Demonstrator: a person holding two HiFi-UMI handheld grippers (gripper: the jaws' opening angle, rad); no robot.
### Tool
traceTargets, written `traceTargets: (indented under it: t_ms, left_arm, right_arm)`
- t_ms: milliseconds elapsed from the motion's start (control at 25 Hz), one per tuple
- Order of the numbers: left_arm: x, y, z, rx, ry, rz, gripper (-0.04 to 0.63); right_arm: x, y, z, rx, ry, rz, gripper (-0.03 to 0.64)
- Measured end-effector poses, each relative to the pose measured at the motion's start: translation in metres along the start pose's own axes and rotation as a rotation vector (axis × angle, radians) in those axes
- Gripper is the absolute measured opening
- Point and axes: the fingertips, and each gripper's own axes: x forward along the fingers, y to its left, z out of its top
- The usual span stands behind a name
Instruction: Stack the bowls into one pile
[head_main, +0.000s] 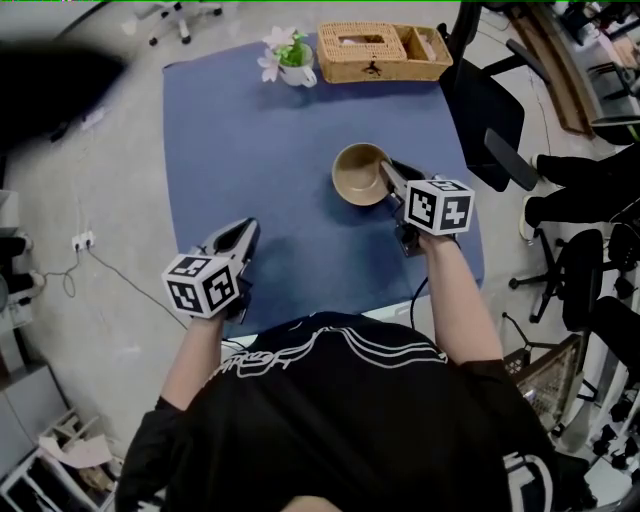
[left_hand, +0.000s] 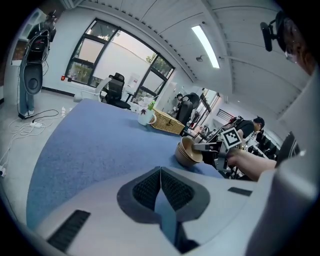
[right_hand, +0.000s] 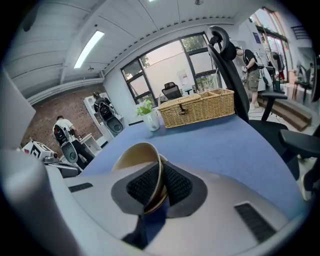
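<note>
Toward the right edge of the mat (head_main: 250, 140), right gripper (head_main: 386, 172) clamps the bowls (head_main: 355, 176); left gripper (head_main: 246, 234) clenched empty.

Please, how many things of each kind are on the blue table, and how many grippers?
pile of bowls: 1, bowls inside not countable
wicker basket: 1
flower pot: 1
grippers: 2, left gripper and right gripper
total: 5

Your bowls (head_main: 358, 175) sit nested right of centre on the table (head_main: 230, 150), your right gripper (head_main: 386, 171) on their near right rim. Your left gripper (head_main: 247, 233) is near left, well apart. At the far edge, the basket (head_main: 383, 52) stands right of the flower pot (head_main: 292, 62).
</note>
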Motion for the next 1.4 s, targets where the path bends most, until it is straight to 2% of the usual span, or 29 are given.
traceTargets:
  t_ms: [120, 160, 240, 360, 600, 800, 1000, 1400]
  left_arm:
    - [-0.001, 0.0, -0.002, -0.001, -0.001, 0.0, 0.026]
    - [-0.001, 0.0, -0.003, -0.002, -0.002, 0.001, 0.026]
    - [-0.002, 0.0, -0.004, -0.004, -0.004, 0.001, 0.026]
    - [-0.001, 0.0, -0.005, -0.001, -0.003, -0.007, 0.025]
    - [0.001, -0.001, -0.001, 0.004, -0.023, -0.041, 0.026]
    - [-0.005, -0.006, -0.005, 0.016, -0.011, -0.071, 0.026]
    - [-0.031, -0.008, -0.007, 0.035, 0.002, -0.083, 0.026]
    - [-0.099, -0.029, -0.01, 0.084, -0.021, -0.136, 0.026]
  right_arm:
    - [0.0, 0.001, 0.002, -0.03, -0.017, 0.006, 0.053]
    - [0.0, 0.002, 0.002, -0.037, -0.023, 0.008, 0.069]
    - [-0.001, 0.004, 0.004, -0.051, -0.037, 0.013, 0.153]
    - [-0.003, 0.005, 0.007, -0.075, -0.068, 0.012, 0.215]
    - [-0.021, 0.009, -0.005, -0.118, -0.09, 0.004, 0.269]
    - [-0.048, 0.029, -0.014, -0.086, -0.121, 0.034, 0.27]
    - [-0.08, 0.078, -0.018, -0.077, -0.176, 0.101, 0.264]
    - [-0.129, 0.163, -0.061, -0.021, -0.243, 0.137, 0.066]
